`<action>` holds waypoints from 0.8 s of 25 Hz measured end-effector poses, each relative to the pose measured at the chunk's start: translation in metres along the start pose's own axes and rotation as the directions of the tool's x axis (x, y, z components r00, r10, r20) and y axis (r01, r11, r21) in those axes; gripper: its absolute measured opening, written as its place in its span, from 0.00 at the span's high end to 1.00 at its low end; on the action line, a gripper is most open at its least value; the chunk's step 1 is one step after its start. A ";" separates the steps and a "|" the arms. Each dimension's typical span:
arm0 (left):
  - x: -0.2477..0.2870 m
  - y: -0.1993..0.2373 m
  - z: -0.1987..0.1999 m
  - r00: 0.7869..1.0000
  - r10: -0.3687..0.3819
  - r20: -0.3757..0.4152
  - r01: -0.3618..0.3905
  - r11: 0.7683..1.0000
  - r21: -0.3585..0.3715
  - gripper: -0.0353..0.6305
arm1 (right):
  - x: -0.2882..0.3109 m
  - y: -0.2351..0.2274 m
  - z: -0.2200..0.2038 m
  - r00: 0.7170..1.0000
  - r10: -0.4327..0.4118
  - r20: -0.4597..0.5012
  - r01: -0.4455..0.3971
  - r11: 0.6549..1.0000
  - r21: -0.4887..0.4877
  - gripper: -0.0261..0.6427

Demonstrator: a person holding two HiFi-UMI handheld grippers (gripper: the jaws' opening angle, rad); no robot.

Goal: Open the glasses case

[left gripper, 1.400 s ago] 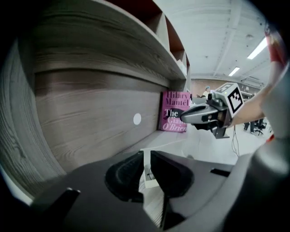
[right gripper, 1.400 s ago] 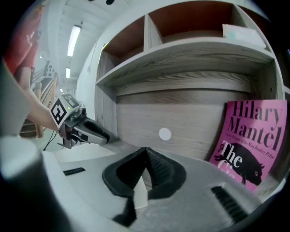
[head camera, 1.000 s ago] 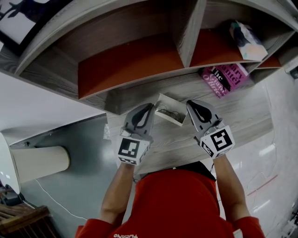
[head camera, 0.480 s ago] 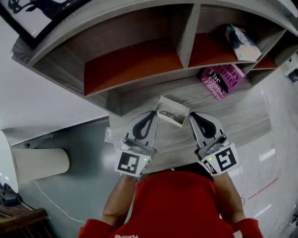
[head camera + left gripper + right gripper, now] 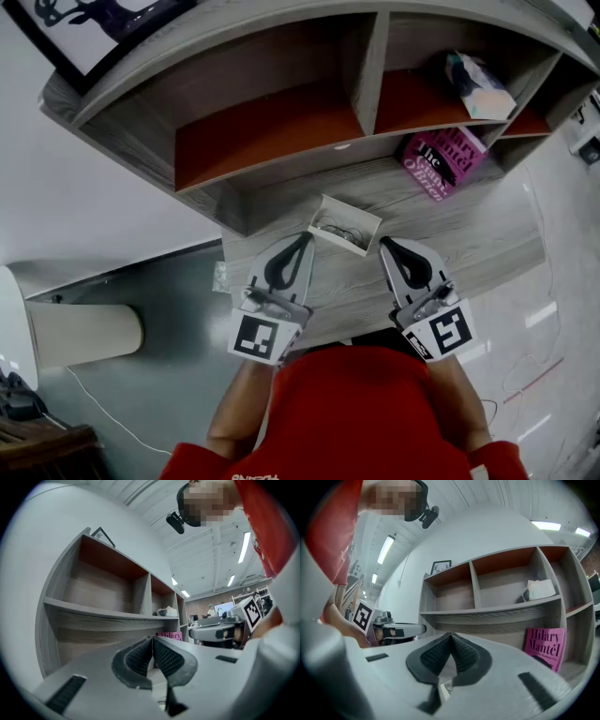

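- Where the grey wood-grain tabletop (image 5: 469, 225) meets the wall, a shelf unit (image 5: 361, 66) of the same wood stands on it, its cubbies lined orange-red.
- Grey floor (image 5: 150, 281) lies off the tabletop's edge left of the shelf unit, with a cream cylinder (image 5: 84, 333) lying on it.
- A framed picture (image 5: 94, 14) stands on top of the shelf unit.
- Of the 2 upper cubbies, the left holds nothing visible; the right holds a pale packet (image 5: 478, 86).
- A pink book (image 5: 441, 159) stands under the shelf unit's right cubby.
- The white glasses case (image 5: 345, 225) rests on the tabletop just in front of the shelf unit, below the divider between the 2 cubbies.
- Its hollow faces up, with thin dark lines inside, too small to tell what they are.
- Its long axis runs roughly along the shelf unit's front edge.
- Left claw (image 5: 305, 237) and right claw (image 5: 384, 242) point toward the shelf unit, 1 near each end of the case.
- Both claws are pressed together with nothing between the pads.
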State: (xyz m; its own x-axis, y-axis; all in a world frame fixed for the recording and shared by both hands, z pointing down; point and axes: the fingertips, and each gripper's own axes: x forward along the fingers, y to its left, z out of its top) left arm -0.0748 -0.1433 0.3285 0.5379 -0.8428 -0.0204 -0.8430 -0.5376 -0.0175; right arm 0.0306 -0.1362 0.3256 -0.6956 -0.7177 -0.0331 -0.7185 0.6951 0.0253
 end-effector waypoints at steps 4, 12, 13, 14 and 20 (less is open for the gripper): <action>0.001 0.000 0.001 1.000 -0.003 0.005 0.003 1.000 -0.003 0.93 | -0.001 -0.001 0.002 1.000 -0.005 0.002 0.005 1.000 -0.007 0.96; 0.002 0.002 0.001 1.000 0.001 0.006 -0.001 1.000 -0.003 0.93 | 0.000 -0.002 0.002 1.000 -0.006 0.000 0.006 1.000 -0.008 0.96; 0.002 0.002 0.001 1.000 0.002 0.005 -0.002 1.000 -0.004 0.93 | 0.000 -0.003 0.002 1.000 -0.006 0.000 0.006 1.000 -0.007 0.96; 0.003 0.003 0.001 1.000 0.003 0.003 -0.003 1.000 -0.005 0.93 | 0.000 -0.003 0.002 1.000 -0.005 0.000 0.005 1.000 -0.006 0.96; 0.005 0.004 -0.001 1.000 0.005 -0.003 -0.005 1.000 -0.004 0.93 | 0.001 -0.005 -0.001 1.000 -0.004 -0.001 0.004 1.000 -0.002 0.96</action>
State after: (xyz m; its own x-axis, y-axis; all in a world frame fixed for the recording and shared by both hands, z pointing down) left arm -0.0756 -0.1496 0.3298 0.5338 -0.8454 -0.0176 -0.8456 -0.5337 -0.0137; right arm 0.0336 -0.1406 0.3264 -0.6924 -0.7208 -0.0319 -0.7215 0.6919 0.0271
